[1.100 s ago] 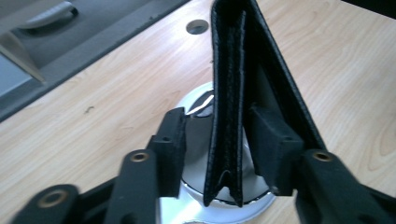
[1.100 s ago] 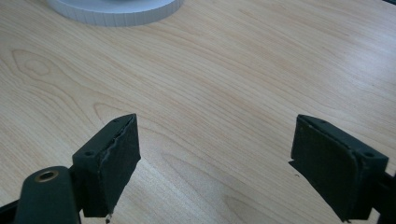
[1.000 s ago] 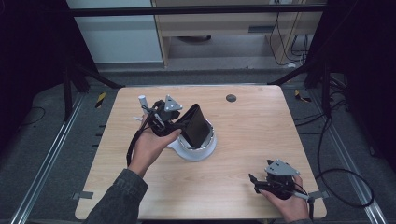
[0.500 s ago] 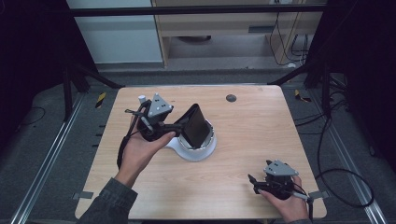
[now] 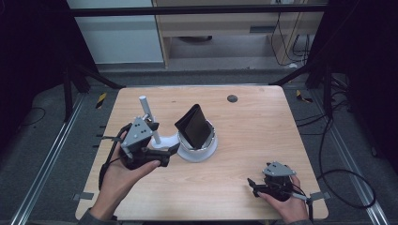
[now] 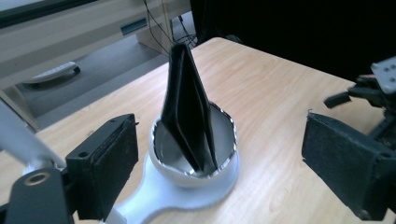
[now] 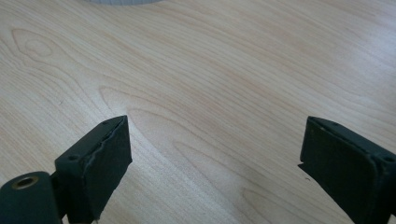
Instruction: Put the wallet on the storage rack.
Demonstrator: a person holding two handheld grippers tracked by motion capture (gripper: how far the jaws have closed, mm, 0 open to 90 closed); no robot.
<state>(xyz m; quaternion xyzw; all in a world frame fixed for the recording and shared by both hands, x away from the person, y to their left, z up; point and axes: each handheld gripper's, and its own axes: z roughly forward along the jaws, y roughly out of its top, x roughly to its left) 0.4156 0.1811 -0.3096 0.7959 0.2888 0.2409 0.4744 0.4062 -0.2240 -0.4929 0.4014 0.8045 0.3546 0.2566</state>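
Note:
A black folded wallet (image 5: 193, 126) stands on end, leaning, in a white bowl-shaped holder (image 5: 206, 149) at the table's middle. The holder's flat white base runs left to an upright white post (image 5: 146, 112). My left gripper (image 5: 170, 154) sits just left of the holder, open, with its jaws pointing at it. In the left gripper view the wallet (image 6: 187, 107) and bowl (image 6: 219, 140) lie beyond my open left gripper (image 6: 224, 158), untouched. My right gripper (image 5: 253, 186) rests near the front right, open. In the right gripper view my right gripper (image 7: 215, 158) is over bare wood.
A small dark round disc (image 5: 232, 98) lies near the table's (image 5: 263, 126) far edge. The other gripper (image 6: 373, 88) shows at the right of the left gripper view. The edge of the white base (image 7: 121, 1) shows at the top of the right gripper view.
My left gripper has drawn back from beside the wallet toward the table's front left, and the white post now shows. The wallet stays in the bowl. The right gripper has not moved.

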